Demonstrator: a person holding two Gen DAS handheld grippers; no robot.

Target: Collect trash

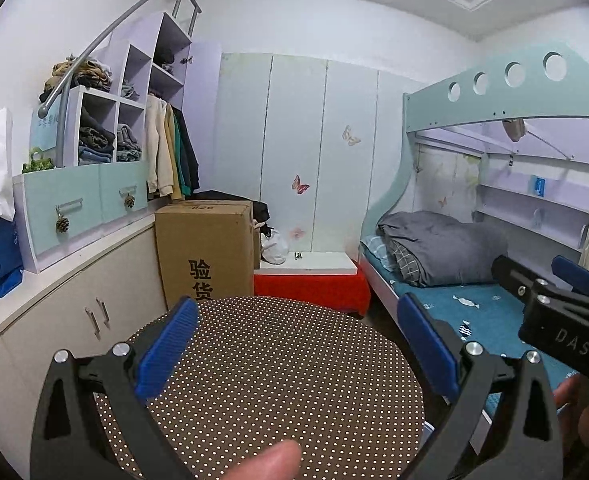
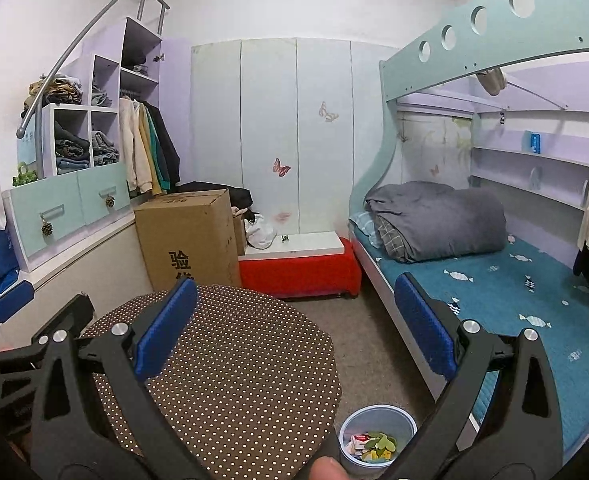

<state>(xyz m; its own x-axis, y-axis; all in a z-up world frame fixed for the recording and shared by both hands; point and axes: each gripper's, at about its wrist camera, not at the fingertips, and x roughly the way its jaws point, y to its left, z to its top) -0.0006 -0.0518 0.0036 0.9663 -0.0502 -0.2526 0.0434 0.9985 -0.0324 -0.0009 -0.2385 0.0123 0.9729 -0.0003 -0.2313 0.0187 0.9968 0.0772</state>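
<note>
A: Both tools are up over the round polka-dot desk [image 1: 286,380], and the left hand-held gripper [image 1: 294,344] has its blue pads spread wide with nothing but dotted cloth between them.

B: Same story on the other side. The right hand-held gripper [image 2: 294,324] is gaping too, jaws well apart, gripping nothing. From the left wrist view you can see it [image 1: 550,280] poking in at the right edge, over the bed.

A: And the trash? Look down in the right wrist view: a small blue-grey bin [image 2: 378,416] sits on the floor just beside the desk's edge, between the desk and the bunk bed [image 2: 494,292]. Inside it, scraps [image 2: 372,446] in green, yellow, red and white.

B: The desk top itself shows only the brown cloth with white dots. A fingertip [image 1: 270,460] creeps into the bottom of the left wrist view.

A: Beyond the desk, a tall cardboard box [image 1: 204,252] with printed characters stands against the low cabinets [image 1: 74,320], and beside it a red bench [image 1: 310,286] with a white top.

B: A rolled grey duvet [image 2: 442,224] lies at the head of the teal mattress. Clothes hang in the open wardrobe [image 1: 170,148] at left, more folded in the cubbies above.

A: The left hand-held gripper also shows in the right wrist view, at the far left edge.
</note>
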